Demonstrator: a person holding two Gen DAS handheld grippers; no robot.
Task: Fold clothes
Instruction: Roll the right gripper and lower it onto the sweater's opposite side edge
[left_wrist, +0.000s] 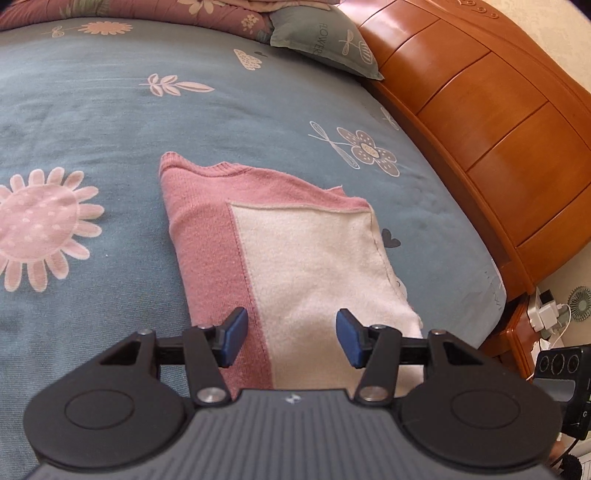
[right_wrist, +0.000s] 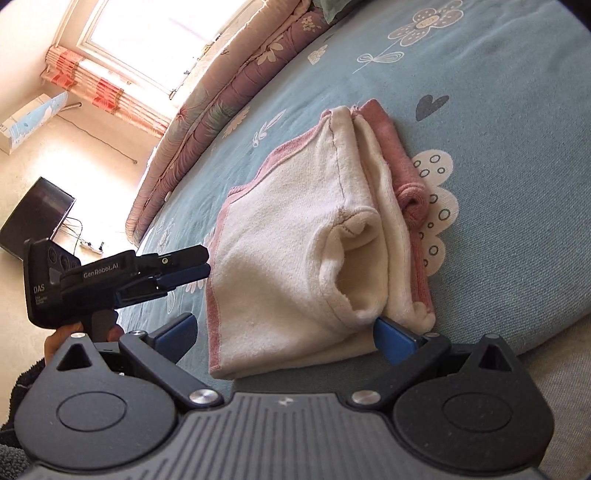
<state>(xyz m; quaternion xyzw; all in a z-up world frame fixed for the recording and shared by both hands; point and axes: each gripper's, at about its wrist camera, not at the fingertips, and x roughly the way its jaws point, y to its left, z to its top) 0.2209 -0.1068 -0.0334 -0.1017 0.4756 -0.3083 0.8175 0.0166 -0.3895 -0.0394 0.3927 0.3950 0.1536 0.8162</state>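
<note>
A pink and cream knit sweater (left_wrist: 295, 254) lies folded into a compact rectangle on the blue flowered bedsheet (left_wrist: 92, 122). My left gripper (left_wrist: 291, 338) is open and empty, just above the sweater's near edge. In the right wrist view the same sweater (right_wrist: 295, 258) shows its stacked layers, with an open cream cuff facing me. My right gripper (right_wrist: 284, 334) is open wide and empty, its fingers on either side of the sweater's near end. The left gripper also shows in the right wrist view (right_wrist: 192, 267), beside the sweater's left edge, seen side-on.
A wooden headboard (left_wrist: 480, 122) runs along the right of the bed. A grey-green pillow (left_wrist: 325, 40) and a rolled floral quilt (right_wrist: 229, 99) lie at the bed's far side. A bedside cabinet with chargers (left_wrist: 539, 314) stands at the corner. A window (right_wrist: 155, 40) is behind.
</note>
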